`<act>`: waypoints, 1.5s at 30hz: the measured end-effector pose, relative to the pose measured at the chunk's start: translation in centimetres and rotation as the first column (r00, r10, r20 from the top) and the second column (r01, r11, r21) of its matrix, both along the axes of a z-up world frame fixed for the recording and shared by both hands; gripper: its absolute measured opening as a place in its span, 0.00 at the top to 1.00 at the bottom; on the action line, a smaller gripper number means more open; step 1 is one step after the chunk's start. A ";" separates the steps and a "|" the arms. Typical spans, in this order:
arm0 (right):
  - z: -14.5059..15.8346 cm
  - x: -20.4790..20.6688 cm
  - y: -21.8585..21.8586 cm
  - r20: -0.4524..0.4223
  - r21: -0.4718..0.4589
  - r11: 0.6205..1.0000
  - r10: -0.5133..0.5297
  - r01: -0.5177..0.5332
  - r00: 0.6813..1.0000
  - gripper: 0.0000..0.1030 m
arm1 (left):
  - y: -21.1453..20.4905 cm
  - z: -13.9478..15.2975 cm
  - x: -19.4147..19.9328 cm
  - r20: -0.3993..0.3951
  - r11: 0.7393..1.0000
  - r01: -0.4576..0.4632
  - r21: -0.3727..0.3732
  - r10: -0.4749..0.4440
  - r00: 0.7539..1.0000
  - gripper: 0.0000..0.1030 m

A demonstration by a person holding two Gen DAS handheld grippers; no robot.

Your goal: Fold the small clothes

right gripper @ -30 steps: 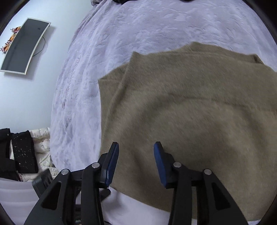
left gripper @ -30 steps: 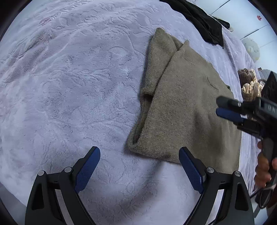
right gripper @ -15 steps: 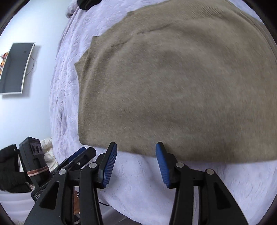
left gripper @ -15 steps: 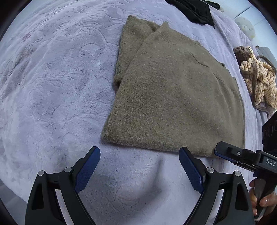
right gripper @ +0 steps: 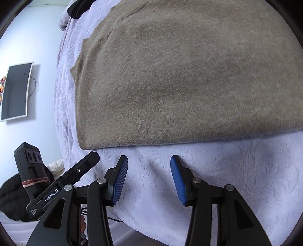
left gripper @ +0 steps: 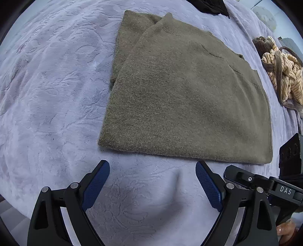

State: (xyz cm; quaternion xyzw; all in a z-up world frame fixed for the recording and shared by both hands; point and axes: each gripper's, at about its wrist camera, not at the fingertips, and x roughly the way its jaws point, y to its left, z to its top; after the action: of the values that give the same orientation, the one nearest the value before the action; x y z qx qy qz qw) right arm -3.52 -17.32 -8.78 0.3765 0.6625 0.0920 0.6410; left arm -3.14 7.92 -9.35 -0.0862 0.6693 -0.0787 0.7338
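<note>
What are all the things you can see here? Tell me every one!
sweater: one, olive-brown, folded flat on the blanket
blanket: one, pale lilac, embossed, covering the bed
dark garment: one, black, at the far edge beyond the sweater
striped garment: one, cream and brown, bunched up right of the sweater
screen: one, dark with a white frame, on the wall
left gripper: one, black with blue pads, open, just short of the sweater's near edge
right gripper: one, black with blue pads, open, empty, over the blanket
</note>
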 end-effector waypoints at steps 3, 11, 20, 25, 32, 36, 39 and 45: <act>-0.5 -0.4 -0.5 0.010 0.041 0.998 -0.049 0.048 0.999 0.44 | -0.2 -0.1 0.1 -0.002 1.000 -0.002 -0.009 0.002 1.000 0.10; -1.6 -0.9 -1.6 0.029 0.148 0.978 -0.150 0.144 0.988 0.43 | 1.9 -0.3 0.5 -0.021 0.979 -0.095 -0.178 0.093 0.995 0.10; -3.4 -1.0 -1.6 0.025 0.250 0.941 -0.241 0.228 0.970 0.43 | 4.4 -1.3 0.3 -0.077 0.914 -0.198 -0.354 0.183 0.980 0.10; -4.3 -0.5 -1.7 0.009 0.332 0.882 -0.358 0.335 0.934 0.41 | 4.4 -1.8 0.1 -0.097 0.886 -0.218 -0.409 0.196 0.976 0.10; -2.7 1.3 -1.5 0.035 0.415 0.851 -0.368 0.321 0.929 0.87 | 3.4 -2.3 0.7 -0.128 0.815 -0.268 -0.514 0.236 0.963 0.10; -0.3 2.0 -1.4 0.112 0.392 0.886 -0.313 0.247 0.943 0.87 | 3.3 -2.8 2.0 -0.173 0.710 -0.360 -0.605 0.324 0.930 0.10; 0.2 2.1 -1.1 0.131 0.360 0.910 -0.269 0.207 0.954 0.87 | 3.3 -2.7 3.6 -0.138 0.717 -0.380 -0.584 0.374 0.917 0.11; -0.5 1.7 -0.3 0.109 0.322 0.931 -0.215 0.170 0.970 0.87 | 3.3 -2.5 5.9 -0.043 0.821 -0.389 -0.417 0.410 0.911 0.46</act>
State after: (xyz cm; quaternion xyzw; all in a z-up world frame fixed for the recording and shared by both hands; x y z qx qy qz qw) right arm -1.85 -17.59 -9.31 0.5284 0.5520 0.1581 0.6254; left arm 2.74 11.18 -11.84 -0.3769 0.5857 -0.0665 0.7145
